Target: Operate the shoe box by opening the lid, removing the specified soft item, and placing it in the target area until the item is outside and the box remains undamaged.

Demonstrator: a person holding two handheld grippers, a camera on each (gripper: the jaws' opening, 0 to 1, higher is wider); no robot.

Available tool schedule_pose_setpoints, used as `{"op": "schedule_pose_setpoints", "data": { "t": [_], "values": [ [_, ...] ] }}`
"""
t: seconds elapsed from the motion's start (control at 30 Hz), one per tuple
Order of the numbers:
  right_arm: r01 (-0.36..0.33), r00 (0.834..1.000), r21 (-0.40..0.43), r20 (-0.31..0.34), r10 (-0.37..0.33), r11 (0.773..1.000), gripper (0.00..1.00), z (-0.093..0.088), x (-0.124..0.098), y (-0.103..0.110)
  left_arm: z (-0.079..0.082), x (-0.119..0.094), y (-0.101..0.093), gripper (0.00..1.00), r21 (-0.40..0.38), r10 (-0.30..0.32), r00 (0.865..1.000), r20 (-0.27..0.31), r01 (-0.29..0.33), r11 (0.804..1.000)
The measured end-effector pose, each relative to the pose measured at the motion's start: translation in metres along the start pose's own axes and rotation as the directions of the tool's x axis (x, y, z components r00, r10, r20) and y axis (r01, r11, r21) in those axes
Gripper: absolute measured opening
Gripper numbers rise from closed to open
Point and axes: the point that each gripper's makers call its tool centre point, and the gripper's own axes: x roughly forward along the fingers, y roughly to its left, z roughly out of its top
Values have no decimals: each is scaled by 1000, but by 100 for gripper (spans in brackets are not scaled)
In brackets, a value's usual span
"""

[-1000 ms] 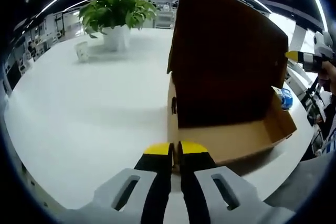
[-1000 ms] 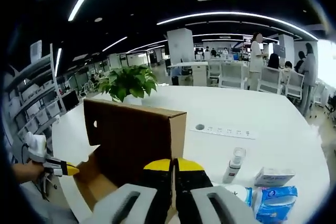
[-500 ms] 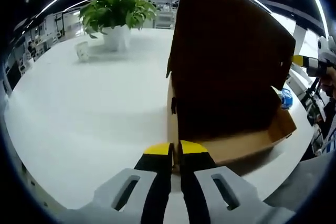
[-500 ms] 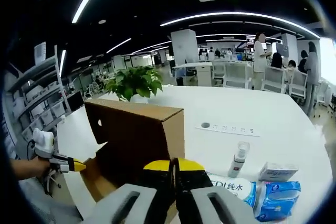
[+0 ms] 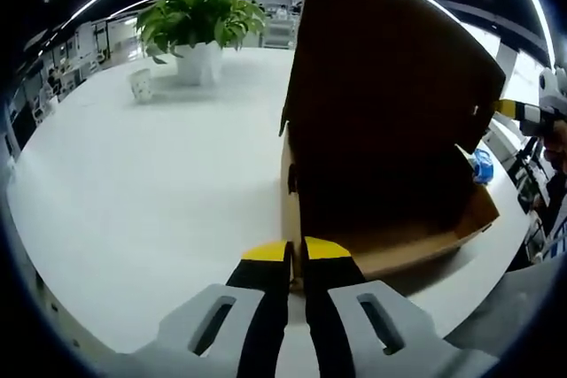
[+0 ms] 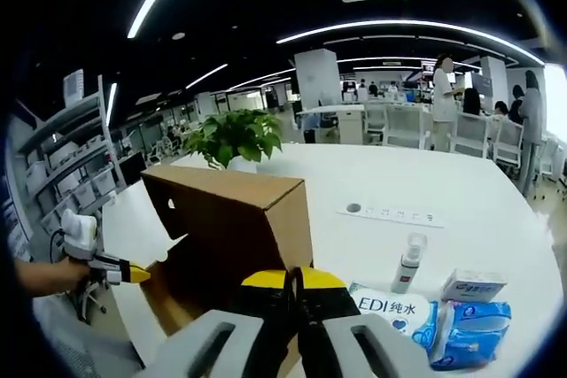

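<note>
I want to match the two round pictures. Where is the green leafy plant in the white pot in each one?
Left gripper view: the green leafy plant in the white pot stands at the top left, left of the brown cardboard shoe box.
Right gripper view: the plant sits left of centre, just behind the box.
Shared landmark: the box on the white table.

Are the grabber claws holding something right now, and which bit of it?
The right gripper seems to pinch the brown cardboard shoe box's raised lid at its edge. The left gripper is shut at the box's base; grip unclear.
</note>
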Motion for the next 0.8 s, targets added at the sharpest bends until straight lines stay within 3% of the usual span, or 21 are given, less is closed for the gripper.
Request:
{"op": "schedule_pose_setpoints", "data": {
  "t": [0.8],
  "values": [
    [-3,1000,27,2,2,1000,0,-19,-11,10,1,0,0,6,26,-51,999,6,51,998]
  ]
}}
